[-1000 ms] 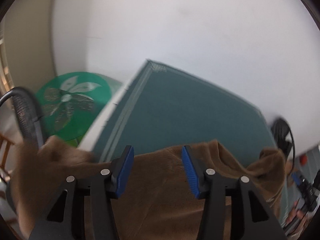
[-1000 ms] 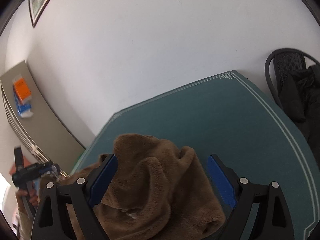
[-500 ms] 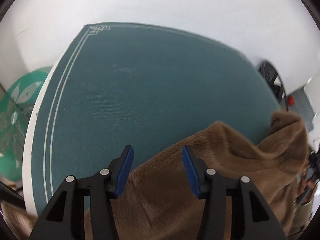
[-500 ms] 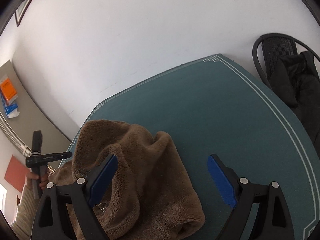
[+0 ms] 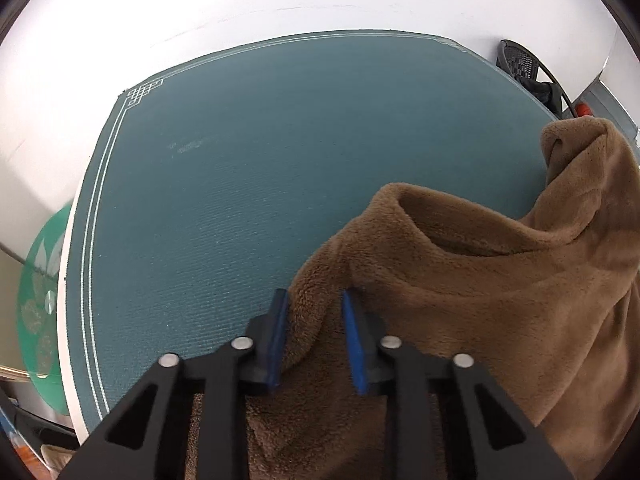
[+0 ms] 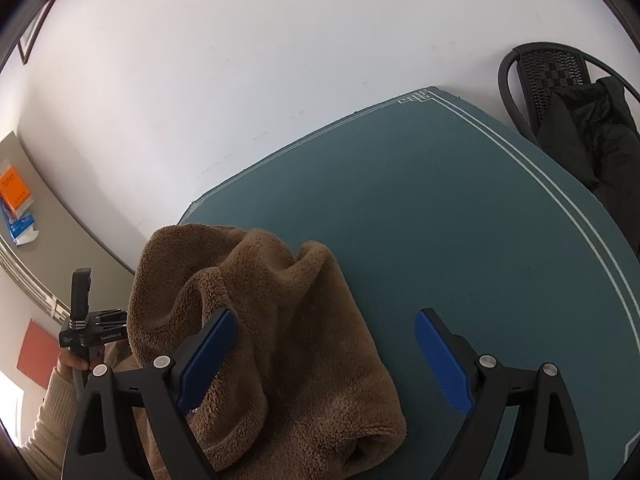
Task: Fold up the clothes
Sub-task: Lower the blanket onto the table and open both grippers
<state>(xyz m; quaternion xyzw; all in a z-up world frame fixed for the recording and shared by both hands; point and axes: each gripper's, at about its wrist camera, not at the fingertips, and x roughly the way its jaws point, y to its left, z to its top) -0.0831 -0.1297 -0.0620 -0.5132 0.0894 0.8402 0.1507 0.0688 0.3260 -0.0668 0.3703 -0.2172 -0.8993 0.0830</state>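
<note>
Two blue pads of the left gripper (image 5: 313,300) were closing on a raised fold of the brown fleece garment (image 5: 480,300), and the fold sat squeezed between them, pinched at the near edge of the cloth. From that pinch the fleece climbed away to the right in a thick ridge and rose to a bunched peak at the far right of the left wrist view. Over on the other side, the right gripper (image 6: 324,322) stood wide apart, released, nothing clenched! Its left pad (image 6: 208,354) lay against the heaped fleece (image 6: 280,340), while the other pad hung over bare cloth of the table with a clear gap beside the garment's edge. The garment itself lay crumpled in a heap on the near part of the teal table cover (image 6: 460,220), which had a pale double line running round its border and a knot pattern at the corner. Past the heap, in the right wrist view, a hand (image 6: 76,360) in a cream ribbed sleeve gripped the black handle of the other tool. Beyond the table's far right corner stood a black mesh chair (image 6: 548,76) with a dark coat (image 6: 592,132) draped on it, against a plain white wall (image 6: 280,60). Left of the table, in the left wrist view, a green round disc (image 5: 40,304) with a pale leaf print showed low down.
</note>
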